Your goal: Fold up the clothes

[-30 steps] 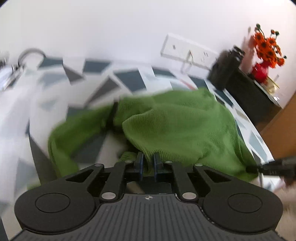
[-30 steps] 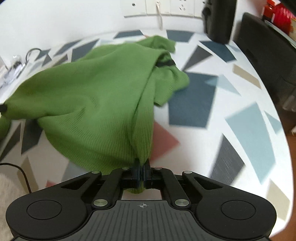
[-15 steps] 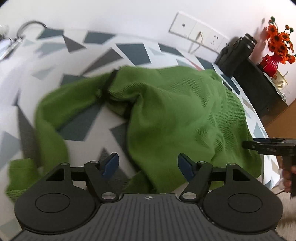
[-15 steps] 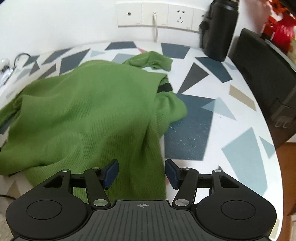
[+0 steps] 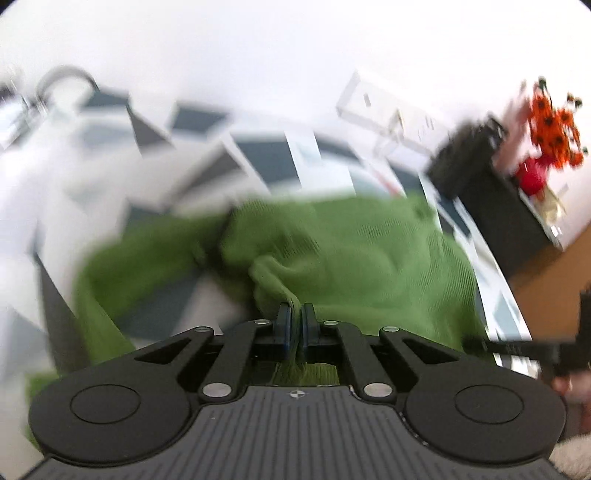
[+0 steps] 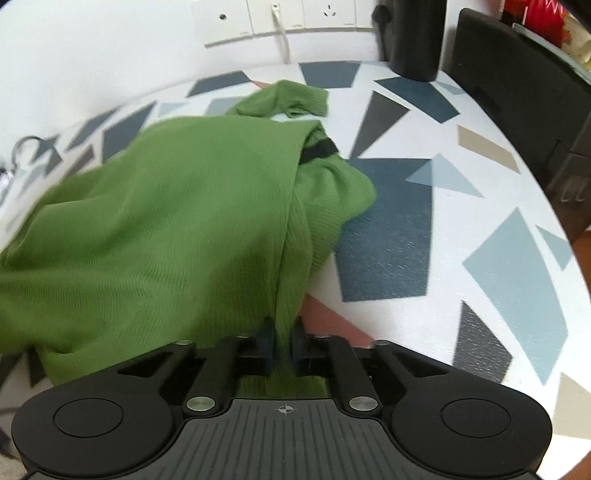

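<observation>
The left tongs (image 5: 294, 319) were closed on a bunched ridge of the green knit sweater (image 6: 177, 221), with fabric visibly pinched between the blue-lined pads and trailing back under the tool body. The right tongs (image 6: 282, 338) were likewise clamped on a gathered fold of the same garment; a vertical pleat of cloth rose from between the pads. In the left wrist view, the right tool appeared at the far right edge, with part of the person's hand below it.

The sweater lay in a loose heap on the patterned surface (image 6: 498, 258), draped towards the wall. One ribbed cuff (image 6: 295, 98) pointed at the wall sockets (image 6: 280, 16). A black trim band (image 6: 319, 149) showed at the right side of the heap. A black cylindrical container (image 6: 413, 37) stood at the back of the surface, well apart from the garment. The left wrist view was motion-blurred, so fine detail there could not be read.

Judgement: the step in hand was the two-point grip on the near edge, made before spreading or folding. The garment was not yet flat, and no fold was evident. The next move called for both tongs to lift together and draw apart, so that the cloth tensioned evenly. Unequal pull could slip the fabric from either pair of pads.
</observation>
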Demonstrator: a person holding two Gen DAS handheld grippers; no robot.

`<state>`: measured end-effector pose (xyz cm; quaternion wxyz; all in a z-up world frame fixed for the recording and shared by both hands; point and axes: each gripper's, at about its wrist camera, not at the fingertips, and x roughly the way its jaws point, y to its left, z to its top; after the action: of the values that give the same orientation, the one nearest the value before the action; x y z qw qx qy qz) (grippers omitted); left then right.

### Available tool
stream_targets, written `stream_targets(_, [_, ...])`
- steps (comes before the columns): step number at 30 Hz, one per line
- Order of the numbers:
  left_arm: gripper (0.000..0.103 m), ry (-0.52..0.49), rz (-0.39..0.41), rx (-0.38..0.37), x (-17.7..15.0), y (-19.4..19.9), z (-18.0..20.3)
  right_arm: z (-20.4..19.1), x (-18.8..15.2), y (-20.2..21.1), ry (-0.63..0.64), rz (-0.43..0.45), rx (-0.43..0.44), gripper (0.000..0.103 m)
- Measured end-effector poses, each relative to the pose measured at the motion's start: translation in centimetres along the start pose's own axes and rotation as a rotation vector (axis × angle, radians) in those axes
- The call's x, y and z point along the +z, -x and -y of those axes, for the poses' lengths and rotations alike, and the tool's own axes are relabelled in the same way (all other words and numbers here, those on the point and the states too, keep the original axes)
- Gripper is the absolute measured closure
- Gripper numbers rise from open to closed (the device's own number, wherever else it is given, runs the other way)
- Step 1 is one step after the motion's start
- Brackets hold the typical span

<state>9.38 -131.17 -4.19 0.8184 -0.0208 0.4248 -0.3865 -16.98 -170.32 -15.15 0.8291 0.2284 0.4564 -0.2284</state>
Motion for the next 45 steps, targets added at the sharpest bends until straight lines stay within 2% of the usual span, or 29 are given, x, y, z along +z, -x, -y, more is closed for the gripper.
stream_targets(2, [0.097, 0.018, 0.04, 0.023, 1.1, 0.6, -0.7, 0.1, 0.2, 0.5, -0.018, 0.032, 0.044, 0.096])
stream_targets(5, [0.097, 0.041, 0.045, 0.052, 1.8, 0.6, -1.9, -0.3, 0.4, 0.7, -0.002, 0.045, 0.068, 0.096])
stream_targets(9, [0.097, -0.012, -0.086, 0.05, -0.3, -0.7, -1.8, -1.0, 0.0, 0.5, 0.057, 0.023, 0.037, 0.097])
stream_targets(13, [0.097, -0.078, -0.19, 0.008, -3.5, -0.1, -1.1, 0.2, -1.1, 0.9, 0.051, -0.018, 0.016, 0.097])
stream_targets(17, [0.097, -0.093, -0.272, -0.031, -5.6, 0.0, -0.6, 1.0, -2.3, 1.8, 0.063, -0.076, 0.006, 0.097])
stream_targets(21, [0.096, -0.117, -0.326, -0.019, -6.0, -0.9, -0.4, 1.1, -2.9, 2.1, 0.051, -0.139, 0.008, 0.096])
stream_targets(23, [0.085, -0.104, -0.332, -0.011, -5.4, -1.2, -0.5, 1.0, -2.8, 2.0, 0.04, -0.165, 0.008, 0.089])
stream_targets(24, [0.075, -0.107, -0.327, -0.012, -5.0, -1.2, -0.3, 0.8, -2.5, 2.1, 0.041, -0.17, 0.0, 0.084])
stream_targets(25, [0.061, -0.109, -0.322, -0.012, -4.6, -1.2, -0.1, 0.6, -2.0, 2.4, 0.046, -0.161, -0.005, 0.074])
stream_targets(27, [0.051, -0.131, -0.281, -0.015, -3.4, -0.8, 0.3, 0.2, -0.7, 3.3, 0.064, -0.113, 0.006, 0.069])
stream_targets(31, [0.051, -0.123, -0.183, -0.017, -0.2, -0.6, 0.7, -0.3, 2.9, 4.8, 0.082, 0.007, 0.046, 0.066])
stream_targets(34, [0.051, -0.044, -0.143, 0.025, 2.1, -2.8, 0.0, -0.4, 6.3, 4.1, 0.069, 0.086, 0.067, 0.065])
stream_targets(36, [0.051, 0.018, -0.135, 0.059, 3.1, -4.8, -0.7, -1.2, 8.3, 2.6, 0.093, 0.13, 0.05, 0.063])
stream_targets(38, [0.054, 0.068, -0.149, 0.104, 3.5, -6.9, -1.2, -2.2, 9.9, 0.5, 0.126, 0.149, 0.028, 0.047])
stream_targets(39, [0.069, 0.076, -0.158, 0.121, 3.5, -7.6, -1.2, -2.7, 10.5, -0.8, 0.151, 0.144, 0.014, 0.047])
stream_targets(40, [0.094, 0.07, -0.162, 0.127, 3.3, -7.9, -1.0, -3.3, 10.7, -2.0, 0.181, 0.128, 0.002, 0.047])
stream_targets(42, [0.096, 0.038, -0.151, 0.126, 2.9, -7.4, -0.5, -4.3, 10.6, -4.1, 0.243, 0.087, -0.032, 0.056])
stream_targets(44, [0.097, -0.012, -0.133, 0.097, 2.4, -6.1, 0.1, -4.6, 9.9, -4.8, 0.281, 0.07, -0.042, 0.085])
stream_targets(45, [0.097, -0.029, -0.134, 0.084, 2.2, -5.6, 0.2, -4.6, 9.4, -4.5, 0.287, 0.069, -0.029, 0.087])
